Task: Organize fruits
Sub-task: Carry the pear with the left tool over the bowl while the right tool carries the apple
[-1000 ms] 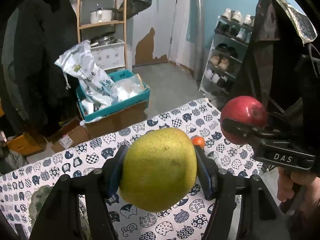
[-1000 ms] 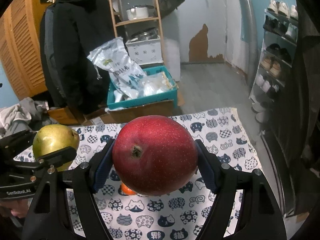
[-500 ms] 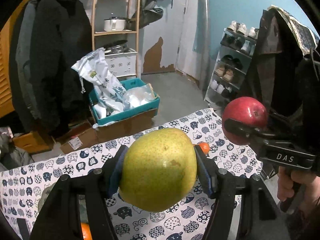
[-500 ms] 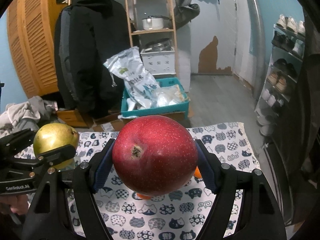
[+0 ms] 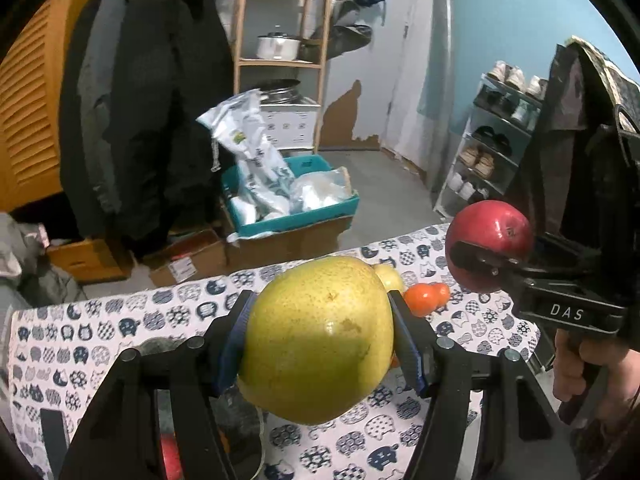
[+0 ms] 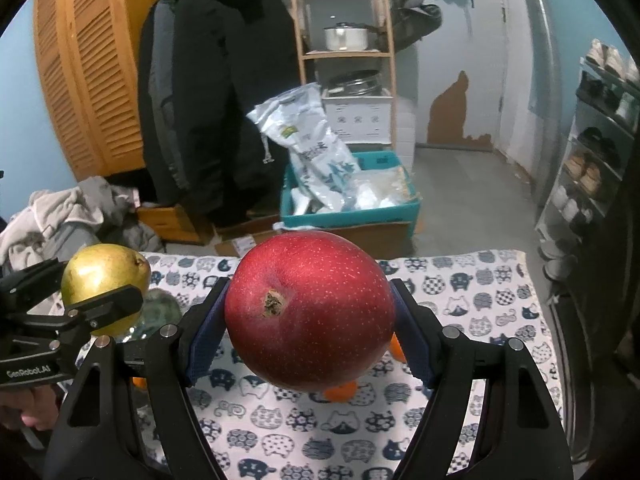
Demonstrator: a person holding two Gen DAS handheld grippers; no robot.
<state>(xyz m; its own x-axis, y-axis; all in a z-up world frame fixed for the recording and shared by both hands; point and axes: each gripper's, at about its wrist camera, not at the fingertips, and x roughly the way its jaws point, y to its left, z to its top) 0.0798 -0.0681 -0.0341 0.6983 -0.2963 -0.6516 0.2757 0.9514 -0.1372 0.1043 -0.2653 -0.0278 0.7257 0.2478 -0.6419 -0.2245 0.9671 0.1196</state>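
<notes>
In the left wrist view, the left gripper (image 5: 320, 340) is clamped on a yellow-green pear (image 5: 318, 340) above the cat-print tabletop (image 5: 100, 320), with oranges (image 5: 424, 298) lying just beyond on the right. In the right wrist view, the right gripper (image 6: 310, 320) is clamped on a red apple (image 6: 310, 316) above the same tabletop, the pear at far left.

Left tongs (image 5: 320, 344) clamp a green pear (image 5: 316, 340); right tongs (image 5: 476, 256) hold a red apple (image 5: 490, 240).

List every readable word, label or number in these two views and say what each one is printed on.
"DAS": on the body of the right gripper, seen from the left wrist.
"GenRobot.AI": on the body of the left gripper, seen from the right wrist.
Print on the white bag in the teal box: too blurred to read.
Sticker on the cardboard box on the floor: too small to read.
</notes>
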